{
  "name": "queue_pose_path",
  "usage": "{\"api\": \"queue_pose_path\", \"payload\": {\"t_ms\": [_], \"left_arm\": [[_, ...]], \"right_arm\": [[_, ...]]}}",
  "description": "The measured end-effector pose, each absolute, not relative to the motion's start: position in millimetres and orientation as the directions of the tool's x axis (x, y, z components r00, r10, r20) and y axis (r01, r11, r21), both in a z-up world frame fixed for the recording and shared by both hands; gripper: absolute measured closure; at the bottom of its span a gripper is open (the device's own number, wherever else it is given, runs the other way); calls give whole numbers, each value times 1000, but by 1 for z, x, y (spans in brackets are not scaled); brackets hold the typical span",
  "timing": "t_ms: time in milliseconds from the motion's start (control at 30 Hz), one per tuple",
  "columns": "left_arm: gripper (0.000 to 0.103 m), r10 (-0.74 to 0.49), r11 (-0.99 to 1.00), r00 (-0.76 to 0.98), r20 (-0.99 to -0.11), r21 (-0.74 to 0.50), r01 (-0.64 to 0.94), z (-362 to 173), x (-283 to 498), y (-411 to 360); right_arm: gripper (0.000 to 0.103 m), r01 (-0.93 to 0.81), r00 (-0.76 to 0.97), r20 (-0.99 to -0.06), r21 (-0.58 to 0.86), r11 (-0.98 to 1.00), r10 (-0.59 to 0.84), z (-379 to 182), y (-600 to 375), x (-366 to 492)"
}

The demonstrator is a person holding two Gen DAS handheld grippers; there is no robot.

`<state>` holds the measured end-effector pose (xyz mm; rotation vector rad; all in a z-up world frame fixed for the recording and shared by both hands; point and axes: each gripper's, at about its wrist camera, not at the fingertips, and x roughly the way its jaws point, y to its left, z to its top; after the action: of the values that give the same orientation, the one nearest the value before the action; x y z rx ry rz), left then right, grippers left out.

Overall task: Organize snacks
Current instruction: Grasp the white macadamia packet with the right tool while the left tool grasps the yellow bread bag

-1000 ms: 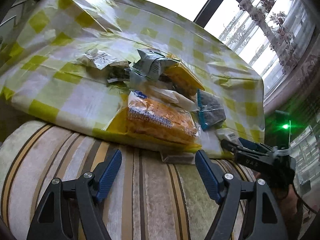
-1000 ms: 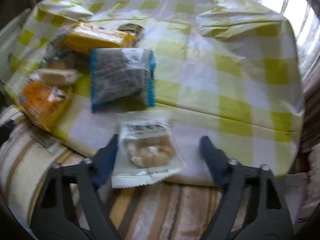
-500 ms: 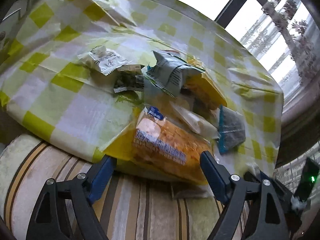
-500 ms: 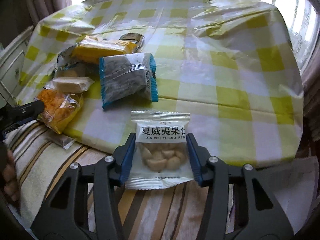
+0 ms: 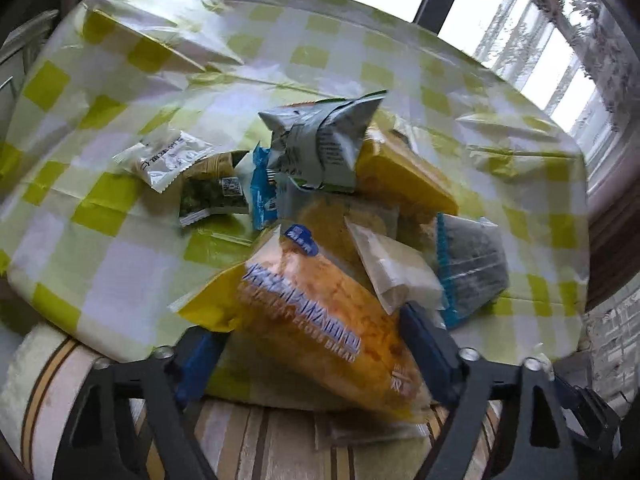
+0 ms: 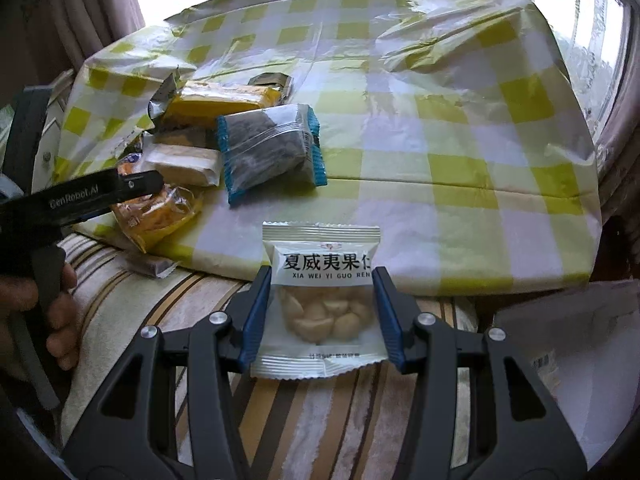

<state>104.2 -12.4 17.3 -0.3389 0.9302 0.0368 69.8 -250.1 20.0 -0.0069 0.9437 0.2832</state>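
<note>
A glossy yellow-and-white checked plastic tablecloth (image 6: 460,128) covers the table, its near edge meeting a brown-striped cushion (image 6: 312,420). The snacks lie heaped on the cloth's near left part. The largest is an orange, crinkly clear-film bag of floss bread (image 5: 320,320), which overhangs the cloth's edge; it looks light, puffy and easily crushed, so it is best taken across its middle with a gentle squeeze. The left gripper (image 5: 312,356) straddles that bag, its jaws closing on either side, though blur hides whether the pads press yet. Behind it sit a grey foil pouch (image 5: 320,140) and a blue-edged dark packet (image 6: 272,152). Smallest is the white, flat sachet of pale nuts (image 6: 322,300), light and slippery, held clenched across its width by the right gripper (image 6: 320,312) above the cushion, just short of the cloth.
</note>
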Motion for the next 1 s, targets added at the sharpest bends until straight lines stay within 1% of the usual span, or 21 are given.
{"api": "queue_pose_path", "payload": {"t_ms": [167, 233, 300, 367, 567, 767, 1000], "left_arm": [[43, -170, 914, 637, -752, -361, -183, 20, 87, 2], [48, -186, 904, 654, -733, -389, -179, 22, 83, 6], [51, -198, 896, 667, -718, -409, -174, 25, 77, 8], [57, -207, 887, 681, -702, -429, -172, 27, 73, 8], [66, -223, 866, 720, -658, -472, -163, 32, 59, 14], [71, -228, 852, 745, -627, -498, -159, 37, 50, 18], [75, -230, 847, 765, -601, -511, -147, 43, 41, 21]], "right_arm": [[50, -222, 554, -792, 155, 963, 255, 21, -257, 64], [50, -222, 555, -789, 162, 961, 261, 22, -258, 62], [50, -222, 557, -787, 166, 961, 265, 23, -258, 61], [50, -222, 558, -787, 166, 961, 265, 23, -258, 60], [50, -204, 567, -779, 181, 962, 267, 24, -264, 57], [50, -181, 592, -764, 183, 966, 255, 29, -269, 52], [50, -174, 597, -758, 197, 965, 263, 31, -272, 48]]}}
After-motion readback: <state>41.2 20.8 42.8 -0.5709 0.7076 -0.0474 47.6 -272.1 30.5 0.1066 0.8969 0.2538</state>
